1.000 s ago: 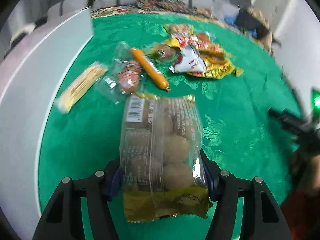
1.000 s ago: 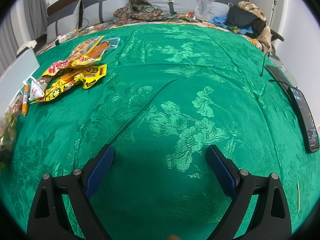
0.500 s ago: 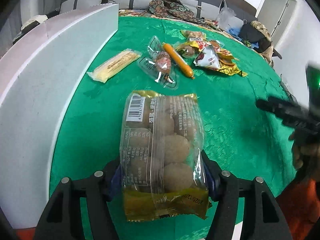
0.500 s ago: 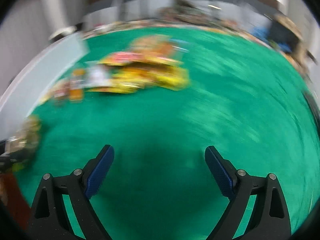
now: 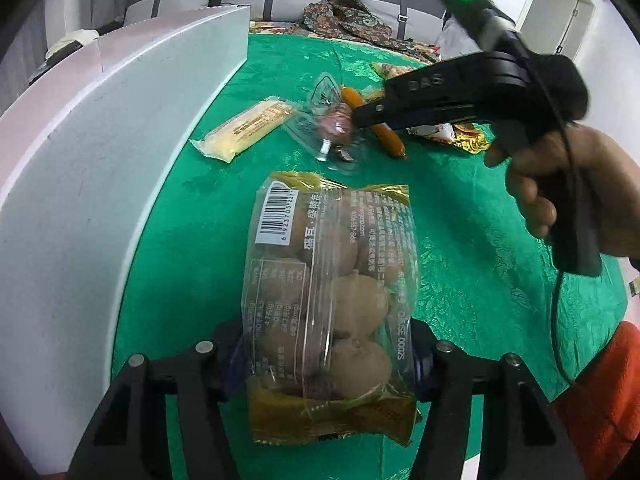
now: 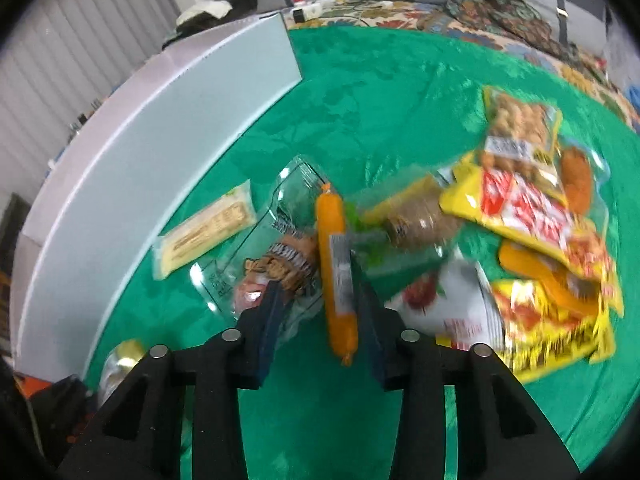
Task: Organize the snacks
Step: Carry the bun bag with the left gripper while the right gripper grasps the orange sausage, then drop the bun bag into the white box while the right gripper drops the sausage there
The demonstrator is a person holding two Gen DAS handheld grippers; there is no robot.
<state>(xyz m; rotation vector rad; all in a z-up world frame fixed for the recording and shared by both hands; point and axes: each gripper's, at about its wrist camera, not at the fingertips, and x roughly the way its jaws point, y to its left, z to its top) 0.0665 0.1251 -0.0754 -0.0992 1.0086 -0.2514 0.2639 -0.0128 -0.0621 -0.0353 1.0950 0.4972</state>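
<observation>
**Holding one bag, reaching for the sausage**

Gripping the bag (image 5: 328, 304) by its lower half, the left gripper (image 5: 326, 364) kept it pinched between both jaws, above the cloth (image 5: 460, 240); the box wall (image 5: 100, 160) stood close on the jaws' left, open cloth to their right.

From the right wrist, the right gripper (image 6: 320, 312) had its jaws spread astride the sausage (image 6: 334, 264), probably to pinch it; wrappers crowded both sides.

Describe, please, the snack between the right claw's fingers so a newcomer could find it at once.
Start at the long white box wall on the green cloth; a pale yellow bar lies nearest it. Just past the clear crinkly packet is the orange sausage stick, the only smooth orange tube with a grey label.
</observation>
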